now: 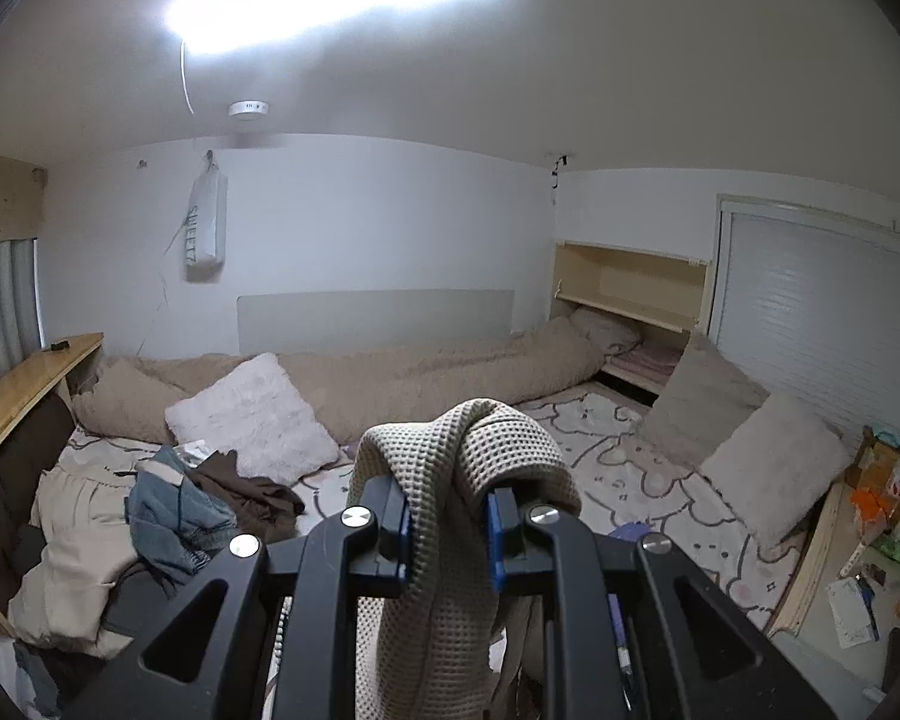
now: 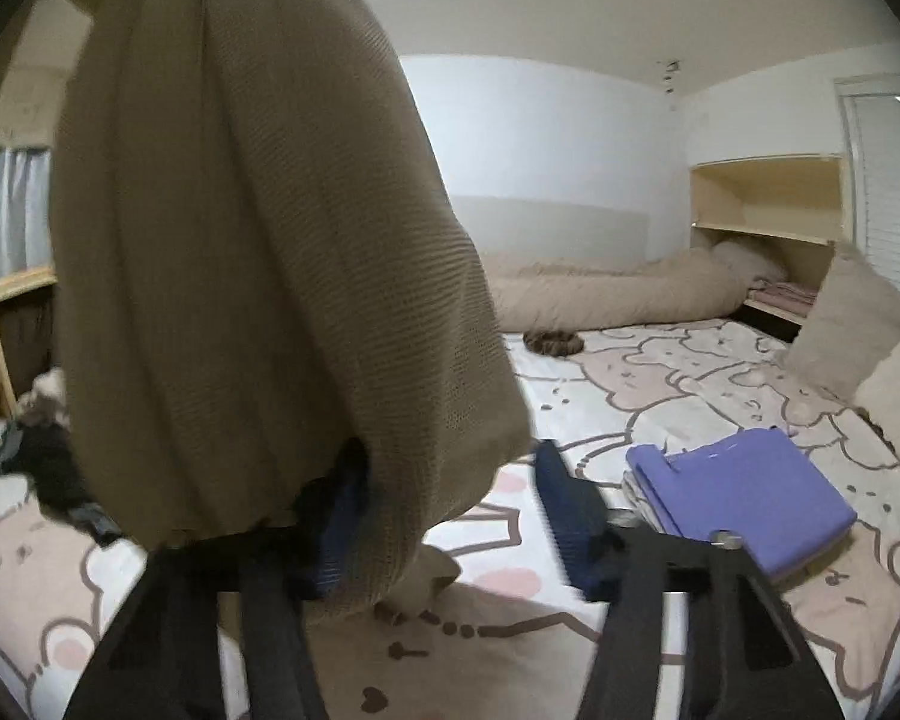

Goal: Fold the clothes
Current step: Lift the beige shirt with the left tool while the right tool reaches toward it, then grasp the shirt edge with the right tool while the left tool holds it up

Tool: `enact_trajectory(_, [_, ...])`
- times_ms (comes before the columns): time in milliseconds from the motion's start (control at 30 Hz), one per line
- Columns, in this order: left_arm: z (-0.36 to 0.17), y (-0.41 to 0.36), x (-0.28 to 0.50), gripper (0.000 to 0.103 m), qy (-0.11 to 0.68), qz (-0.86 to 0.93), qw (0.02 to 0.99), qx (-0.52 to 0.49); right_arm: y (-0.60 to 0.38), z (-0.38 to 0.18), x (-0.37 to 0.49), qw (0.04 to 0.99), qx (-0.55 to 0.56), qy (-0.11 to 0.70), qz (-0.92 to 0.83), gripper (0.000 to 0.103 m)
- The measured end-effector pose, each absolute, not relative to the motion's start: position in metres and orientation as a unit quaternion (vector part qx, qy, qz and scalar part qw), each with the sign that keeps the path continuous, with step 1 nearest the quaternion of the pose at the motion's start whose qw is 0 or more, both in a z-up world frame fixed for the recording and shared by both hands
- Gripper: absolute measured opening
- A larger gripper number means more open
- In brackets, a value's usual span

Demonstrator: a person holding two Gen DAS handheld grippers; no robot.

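Note:
A beige waffle-knit garment (image 1: 444, 600) is bunched between the blue pads of my left gripper (image 1: 447, 516), which is shut on it; a fold loops over the fingertips and the rest hangs down. In the right wrist view the same beige garment (image 2: 240, 240) hangs large in front of the camera and drapes over the left finger. My right gripper (image 2: 450, 516) stands open: cloth lies against the left pad, and a gap shows between the cloth and the right finger (image 2: 570, 516). A folded purple cloth (image 2: 744, 498) lies on the bear-print bed sheet (image 2: 660, 372).
A heap of unfolded clothes (image 1: 180, 504), denim, brown and cream, lies at the bed's left. A white pillow (image 1: 252, 414) and a rolled beige duvet (image 1: 438, 372) sit at the back, beige cushions (image 1: 774, 468) at the right. A cluttered shelf (image 1: 882, 510) is far right.

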State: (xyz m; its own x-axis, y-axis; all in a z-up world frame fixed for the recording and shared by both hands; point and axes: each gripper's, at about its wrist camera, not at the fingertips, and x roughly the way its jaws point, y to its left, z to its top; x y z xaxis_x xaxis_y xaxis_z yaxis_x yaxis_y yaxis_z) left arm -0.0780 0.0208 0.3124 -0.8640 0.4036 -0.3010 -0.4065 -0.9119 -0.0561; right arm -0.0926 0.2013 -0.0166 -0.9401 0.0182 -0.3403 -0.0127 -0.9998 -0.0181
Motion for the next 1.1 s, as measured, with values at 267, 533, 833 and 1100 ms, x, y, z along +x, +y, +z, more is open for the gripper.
enact_trajectory(267, [0.282, -0.013, -0.077, 0.018, 0.021, 0.973, 0.163, -0.159, 0.248, 0.004, -0.100, 0.074, -0.157, -0.057, 0.983, 0.010])
enact_trajectory(533, [0.294, -0.053, -0.071, 0.019, -0.009, 0.986, 0.117, -0.117, 0.278, 0.149, -0.119, 0.144, -0.038, -0.125, 0.981, 0.009])
enact_trajectory(833, [0.371, -0.067, -0.019, 0.019, 0.017, 0.996, 0.092, -0.003, 0.275, 0.316, -0.072, 0.169, 0.098, -0.149, 0.969, 0.009])
enact_trajectory(1100, [0.400, -0.065, -0.020, 0.020, 0.048, 0.997, 0.059, 0.016, 0.267, 0.372, -0.069, 0.198, 0.137, -0.172, 0.955, 0.009])
